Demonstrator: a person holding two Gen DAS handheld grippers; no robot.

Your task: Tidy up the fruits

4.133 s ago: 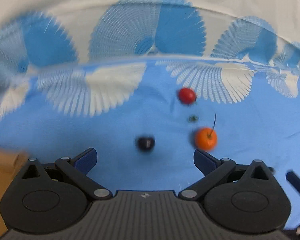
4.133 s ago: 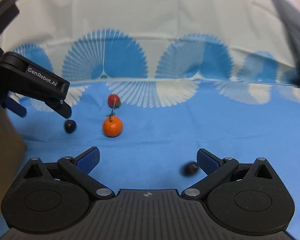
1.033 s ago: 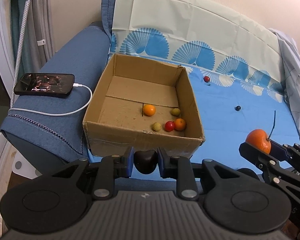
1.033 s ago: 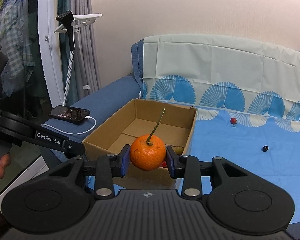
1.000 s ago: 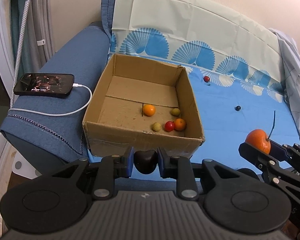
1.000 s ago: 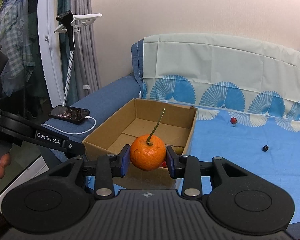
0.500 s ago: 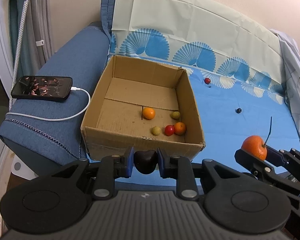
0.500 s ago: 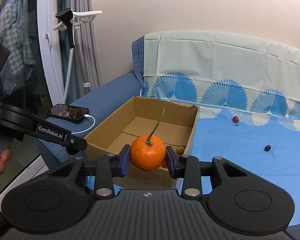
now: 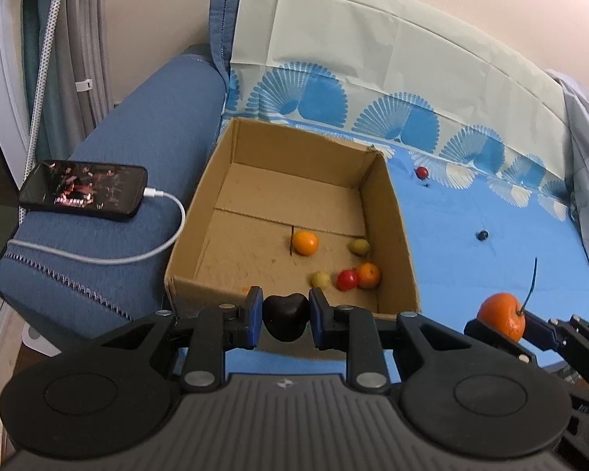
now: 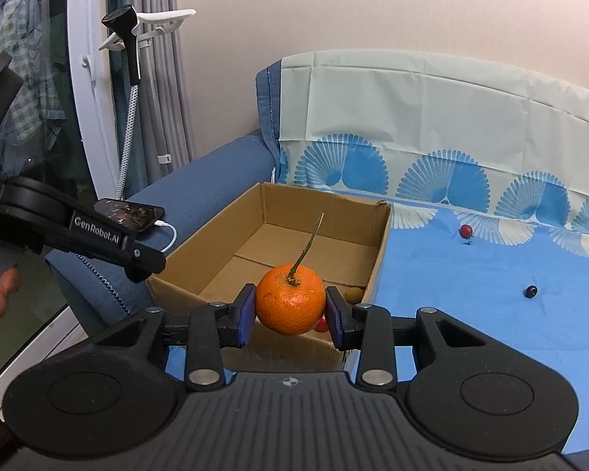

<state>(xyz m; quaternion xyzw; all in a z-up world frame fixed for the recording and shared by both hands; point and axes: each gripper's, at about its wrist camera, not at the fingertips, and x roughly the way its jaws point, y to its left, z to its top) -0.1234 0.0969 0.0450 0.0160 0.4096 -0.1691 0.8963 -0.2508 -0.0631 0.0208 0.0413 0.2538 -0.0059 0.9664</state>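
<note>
My left gripper (image 9: 286,320) is shut on a dark cherry (image 9: 286,316) and holds it above the near wall of the cardboard box (image 9: 398,227). Several small fruits lie in the box: an orange one (image 9: 305,242), a red one (image 9: 346,279), yellow-green ones (image 9: 320,278). My right gripper (image 10: 289,312) is shut on a stemmed orange tangerine (image 10: 289,305) in front of the box (image 10: 377,259); it also shows in the left wrist view (image 9: 500,318). A red fruit (image 9: 421,172) and a dark fruit (image 9: 481,235) lie on the blue cloth (image 9: 491,274).
A phone (image 9: 84,190) on a white cable (image 9: 137,257) lies on the blue sofa arm (image 9: 137,125) left of the box. A steamer stand (image 10: 131,51) and curtains are at the far left. The left gripper's body (image 10: 78,231) reaches in from the left.
Both grippers have moved slightly closer to the box, each still holding its fruit. Four seconds ago both were open over the cloth near the loose fruits.
</note>
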